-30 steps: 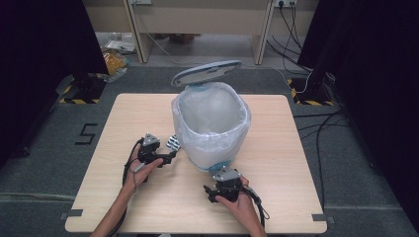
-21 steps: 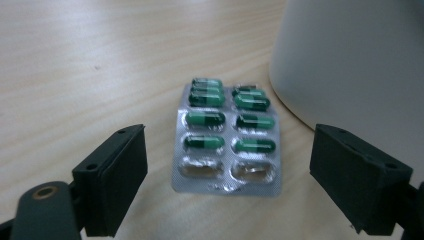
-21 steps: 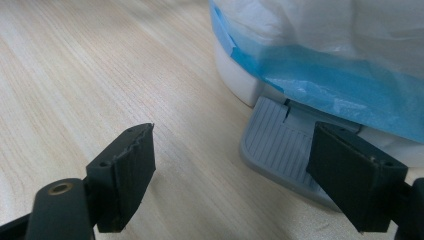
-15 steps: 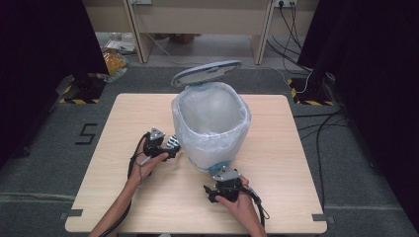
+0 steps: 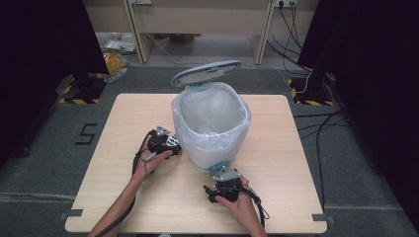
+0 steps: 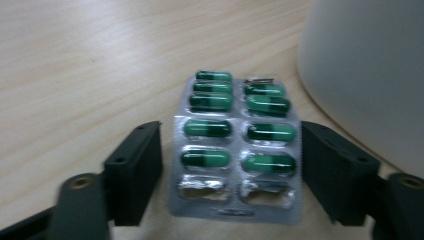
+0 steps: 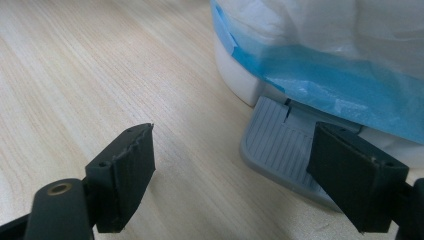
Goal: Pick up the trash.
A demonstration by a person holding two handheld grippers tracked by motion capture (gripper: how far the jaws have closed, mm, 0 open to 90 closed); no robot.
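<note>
A silver blister pack (image 6: 235,150) of green capsules lies flat on the wooden table (image 5: 276,148), just left of the white pedal bin (image 5: 242,114). My left gripper (image 6: 231,150) straddles the pack; its jaws have just been closing. The right pad meets the pack's edge and a thin strip of table shows at the left pad. In the high view the left gripper (image 5: 169,143) sits against the bin's left side. My right gripper (image 7: 235,150) stands open and holds nothing, low over the bin's grey foot pedal (image 7: 280,150), at the bin's front (image 5: 222,175).
The bin is lined with a white and blue bag (image 7: 345,85), and its grey lid (image 5: 207,72) stands raised at the back. The bin wall (image 6: 370,75) rises close on the left gripper's right side. Cables trail from both grippers.
My left hand has slid right toward the bin, over the blister pack, and its jaws have narrowed around it. The right hand has stayed put.
</note>
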